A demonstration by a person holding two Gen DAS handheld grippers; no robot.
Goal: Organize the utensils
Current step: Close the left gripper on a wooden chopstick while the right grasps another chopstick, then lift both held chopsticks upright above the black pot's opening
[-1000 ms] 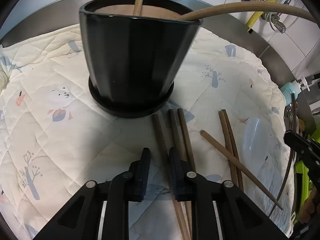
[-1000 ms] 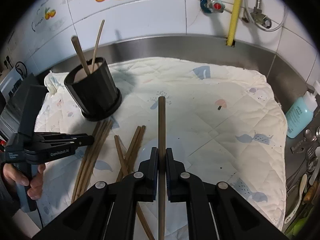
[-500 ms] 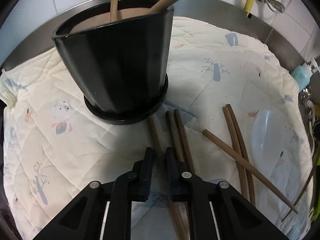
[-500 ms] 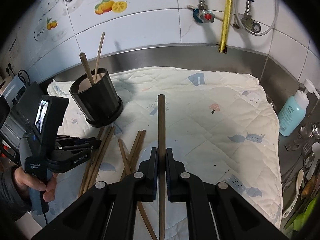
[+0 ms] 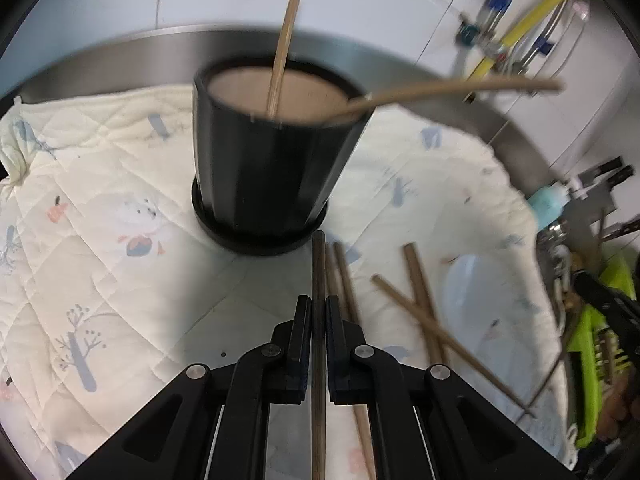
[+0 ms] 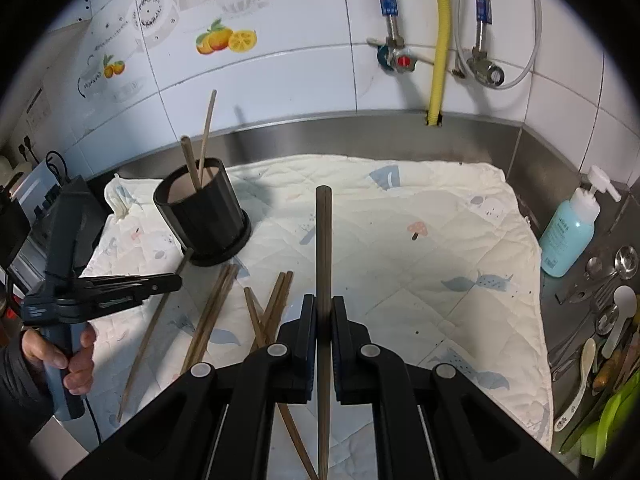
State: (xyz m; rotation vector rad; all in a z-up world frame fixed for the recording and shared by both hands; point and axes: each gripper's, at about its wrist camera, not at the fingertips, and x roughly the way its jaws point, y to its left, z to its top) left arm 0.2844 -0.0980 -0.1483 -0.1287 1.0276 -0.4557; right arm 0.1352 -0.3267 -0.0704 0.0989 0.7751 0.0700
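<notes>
**Both grippers clamped on chopsticks, holder at upper left**

While you hold both tools over the quilted cloth (image 6: 420,216), each one has a dark brown chopstick pinched between its pads. Your left gripper (image 5: 319,312) is clenched on one chopstick (image 5: 318,268): a straight, round, matte stick running up the centre line between the jaws, tip pointing to 12 o'clock and ending just short of the holder's base. Your right gripper (image 6: 323,312) is clenched on a second chopstick (image 6: 323,240), same shape and finish, blunt round tip at 12 o'clock, well clear of the cloth.

The holder (image 6: 202,216) is a black, glossy, faceted cup, wider at the rim, on a round black saucer; inside looks tan. In the right wrist view it sits at 10 o'clock from the jaws. Two pale, thin sticks (image 5: 285,46) lean out of it, one near upright, one slanting toward 2 o'clock in the left wrist view.

Loose chopsticks (image 6: 212,312) lie flat on the cloth at 9 to 10 o'clock of the right jaws, some in a parallel bundle, some crossed. In the left wrist view they sit at 1 to 3 o'clock of the jaws, blurred.

The cloth is cream, padded, diamond-stitched, with small prints. It covers a steel counter (image 6: 360,132) with a raised back edge. White glossy tiles behind. A teal pump bottle (image 6: 570,236) stands at 3 o'clock. Your hand (image 6: 66,356) grips the left tool's handle at 8 o'clock.
</notes>
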